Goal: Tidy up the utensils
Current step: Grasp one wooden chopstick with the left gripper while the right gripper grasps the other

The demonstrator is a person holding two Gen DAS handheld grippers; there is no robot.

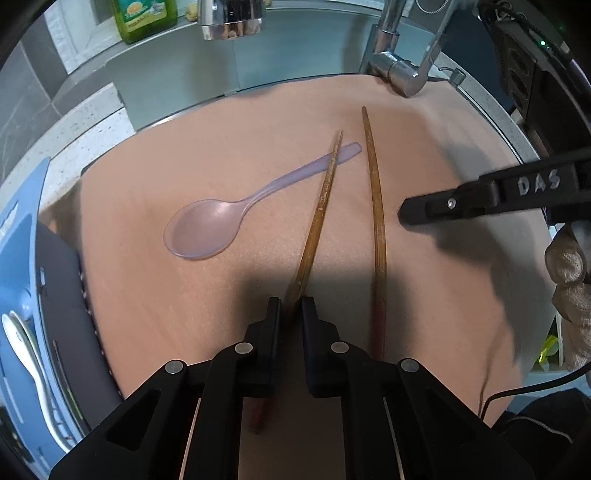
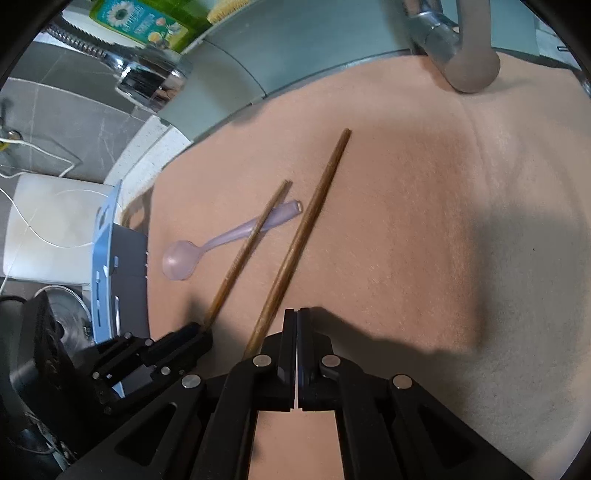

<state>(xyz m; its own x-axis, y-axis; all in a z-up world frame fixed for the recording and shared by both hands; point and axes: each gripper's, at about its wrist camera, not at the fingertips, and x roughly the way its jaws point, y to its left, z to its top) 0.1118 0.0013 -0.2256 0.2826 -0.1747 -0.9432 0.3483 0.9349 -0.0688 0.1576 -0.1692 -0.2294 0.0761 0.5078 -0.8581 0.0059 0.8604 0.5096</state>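
Note:
Two wooden chopsticks and a pale purple plastic spoon (image 1: 207,229) lie on a peach cloth (image 1: 184,325). My left gripper (image 1: 291,306) is shut on the left chopstick (image 1: 321,206), whose far end rests across the spoon's handle. The second chopstick (image 1: 375,206) lies free just to its right. In the right wrist view the spoon (image 2: 184,258), the held chopstick (image 2: 251,243) and the free chopstick (image 2: 303,236) show again. My right gripper (image 2: 297,314) is shut and empty, just right of the free chopstick's near end; it also shows in the left wrist view (image 1: 406,214).
A blue utensil holder (image 1: 22,295) with white utensils in it stands at the left edge of the cloth. A chrome tap (image 1: 402,70) and spray head (image 1: 229,22) stand at the back, with a green bottle (image 1: 144,18) behind.

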